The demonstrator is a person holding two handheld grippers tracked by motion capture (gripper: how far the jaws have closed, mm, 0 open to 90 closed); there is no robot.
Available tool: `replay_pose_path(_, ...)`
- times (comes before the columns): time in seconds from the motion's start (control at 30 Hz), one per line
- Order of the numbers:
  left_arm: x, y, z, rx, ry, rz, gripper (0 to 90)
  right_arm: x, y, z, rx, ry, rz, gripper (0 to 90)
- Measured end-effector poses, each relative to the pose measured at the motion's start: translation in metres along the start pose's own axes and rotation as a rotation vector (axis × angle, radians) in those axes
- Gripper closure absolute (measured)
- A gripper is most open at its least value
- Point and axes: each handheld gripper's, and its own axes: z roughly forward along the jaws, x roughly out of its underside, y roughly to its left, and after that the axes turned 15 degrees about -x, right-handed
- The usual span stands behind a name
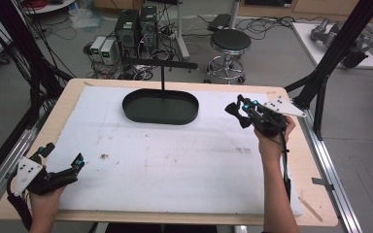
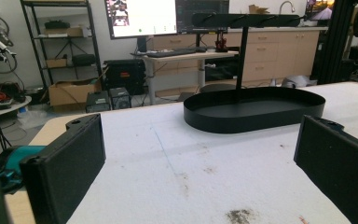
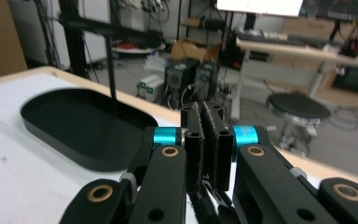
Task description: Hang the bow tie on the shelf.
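Left gripper [image 1: 63,162] held low at near-left corner of white foam pad [image 1: 175,160], well short of black oval tray [image 1: 160,107]; fingers [image 2: 70,163] spread wide, nothing between. Right gripper [image 1: 238,112] raised just right of tray, fingers [image 3: 208,140] pressed flat together, nothing gripped. Tray sat at far middle of pad on bench [image 1: 68,97], bare inside, thin post with crossbar [image 1: 162,64] rising from its far side. Judged not yet begun: nothing picked, nothing placed.
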Motion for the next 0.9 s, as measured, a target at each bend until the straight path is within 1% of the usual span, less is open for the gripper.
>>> replay_pose_path(0.07,0.000,0.000,0.000,-0.001,-0.001,0.000,2.4,-0.009,0.006,0.006,-0.015,-0.014,-0.014,87.1)
replay_pose_path(0.1,0.000,0.000,0.000,0.000,-0.001,0.000,2.4,-0.017,0.012,0.013,-0.019,-0.024,-0.036,87.1)
replay_pose_path(0.13,0.000,0.000,0.000,0.000,-0.001,0.001,2.4,-0.020,0.014,0.017,-0.022,-0.030,-0.036,87.1)
replay_pose_path(0.17,0.000,0.000,0.000,-0.001,-0.001,0.003,2.4,-0.020,0.014,0.017,-0.022,-0.030,-0.036,87.1)
replay_pose_path(0.23,-0.001,0.000,-0.001,-0.004,-0.004,0.001,2.4,-0.026,0.019,0.025,-0.035,-0.044,-0.041,87.2)
replay_pose_path(0.27,-0.001,0.001,-0.001,-0.005,-0.005,0.002,2.4,-0.032,0.023,0.033,-0.048,-0.054,-0.046,87.2)
replay_pose_path(0.3,-0.001,0.001,-0.001,-0.007,-0.006,-0.002,2.4,-0.032,0.023,0.033,-0.048,-0.054,-0.046,87.2)
replay_pose_path(0.33,-0.001,0.002,-0.001,-0.008,-0.006,-0.001,2.4,-0.037,0.026,0.041,-0.064,-0.059,-0.051,87.2)
replay_pose_path(0.37,-0.001,0.002,-0.001,-0.010,-0.006,-0.001,2.4,-0.037,0.026,0.041,-0.064,-0.059,-0.051,87.2)
replay_pose_path(0.4,-0.001,0.002,-0.001,-0.011,-0.004,-0.002,2.4,-0.040,0.028,0.045,-0.071,-0.059,-0.049,87.2)
replay_pose_path(0.43,0.000,0.002,-0.001,-0.015,-0.004,0.002,2.4,-0.045,0.031,0.053,-0.081,-0.067,-0.048,87.2)
replay_pose_path(0.5,-0.001,0.002,-0.001,-0.018,-0.006,0.004,2.4,-0.046,0.032,0.057,-0.087,-0.071,-0.048,87.2)
replay_pose_path(0.53,-0.001,0.002,-0.002,-0.020,-0.007,0.005,2.4,-0.051,0.034,0.066,-0.094,-0.075,-0.048,87.2)
replay_pose_path(0.57,0.000,0.002,-0.002,-0.022,-0.007,0.006,2.4,-0.051,0.034,0.066,-0.094,-0.075,-0.048,87.2)
replay_pose_path(0.67,0.000,0.003,-0.002,-0.023,-0.005,0.006,2.4,-0.056,0.038,0.079,-0.113,-0.078,-0.035,87.2)
replay_pose_path(0.7,0.000,0.004,-0.003,-0.023,-0.005,0.006,2.4,-0.058,0.039,0.083,-0.119,-0.079,-0.039,87.2)
replay_pose_path(0.73,0.000,0.004,-0.003,-0.023,-0.006,0.003,2.4,-0.061,0.041,0.094,-0.130,-0.074,-0.048,87.2)
replay_pose_path(0.77,0.000,0.004,-0.003,-0.024,-0.005,0.003,2.4,-0.061,0.041,0.094,-0.130,-0.074,-0.048,87.2)
replay_pose_path(0.8,0.000,0.004,-0.003,-0.023,-0.004,0.004,2.4,-0.062,0.042,0.098,-0.133,-0.071,-0.049,87.2)
replay_pose_path(0.83,0.000,0.005,-0.003,-0.024,-0.003,0.006,2.4,-0.064,0.043,0.107,-0.143,-0.066,-0.050,87.2)
replay_pose_path(0.87,0.000,0.005,-0.003,-0.025,-0.003,0.005,2.4,-0.064,0.043,0.107,-0.143,-0.066,-0.050,87.2)
replay_pose_path(0.9,0.000,0.005,-0.004,-0.026,-0.003,0.005,2.4,-0.065,0.043,0.111,-0.149,-0.065,-0.056,87.2)
